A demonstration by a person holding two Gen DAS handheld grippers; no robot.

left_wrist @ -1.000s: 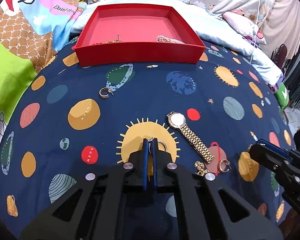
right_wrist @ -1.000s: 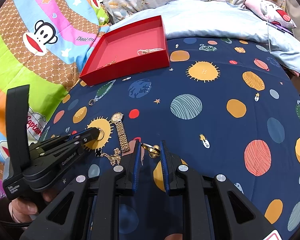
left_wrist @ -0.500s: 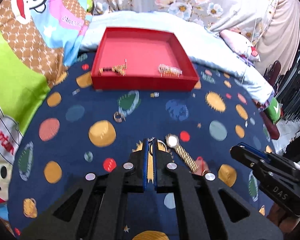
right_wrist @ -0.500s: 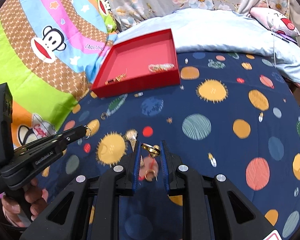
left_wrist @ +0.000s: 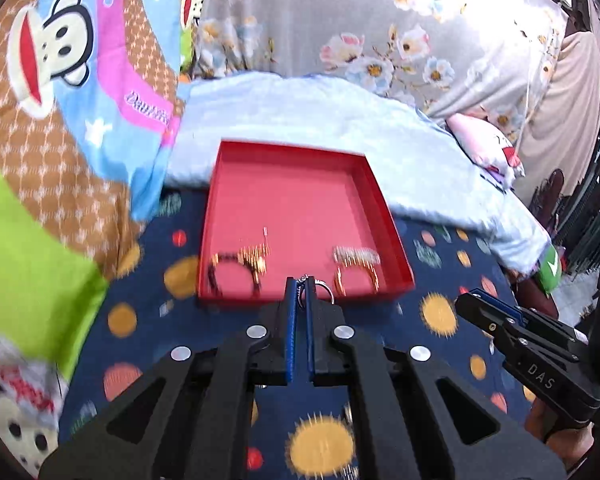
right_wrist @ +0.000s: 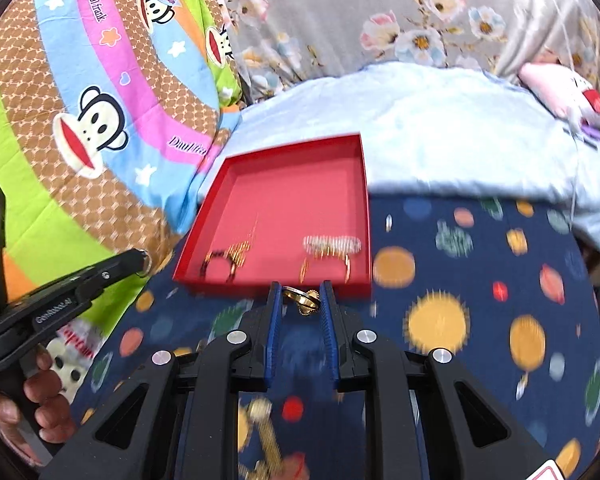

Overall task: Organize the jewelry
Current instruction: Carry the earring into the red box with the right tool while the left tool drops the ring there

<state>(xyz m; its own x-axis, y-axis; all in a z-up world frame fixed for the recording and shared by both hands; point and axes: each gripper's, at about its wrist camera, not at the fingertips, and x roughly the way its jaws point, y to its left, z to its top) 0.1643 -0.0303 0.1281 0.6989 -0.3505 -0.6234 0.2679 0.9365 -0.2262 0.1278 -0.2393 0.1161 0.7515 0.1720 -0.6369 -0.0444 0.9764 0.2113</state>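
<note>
A red tray [left_wrist: 292,196] [right_wrist: 296,184] lies on the planet-print blanket and holds a dark and gold bracelet [left_wrist: 236,266] [right_wrist: 222,260], a pearl piece [left_wrist: 356,255] [right_wrist: 332,244] and a gold hoop [left_wrist: 356,280]. My left gripper [left_wrist: 300,282] is shut on a small silver ring [left_wrist: 324,289], raised just before the tray's near wall. My right gripper [right_wrist: 300,286] is shut on a gold ring [right_wrist: 302,298], also near that wall. A gold watch [right_wrist: 264,432] lies on the blanket below the right gripper. Each gripper shows in the other's view: the right gripper [left_wrist: 470,300], the left gripper [right_wrist: 144,258].
A monkey-print quilt [left_wrist: 60,120] rises at the left, a pale blue cover [left_wrist: 340,128] and a floral curtain [left_wrist: 380,20] behind the tray. A pink plush pillow [right_wrist: 564,92] lies at the far right. A hand [right_wrist: 28,396] grips the left tool's handle.
Both grippers have risen off the blanket and moved toward the red tray, each carrying its ring. The watch and the other loose pieces stay behind on the blanket.
</note>
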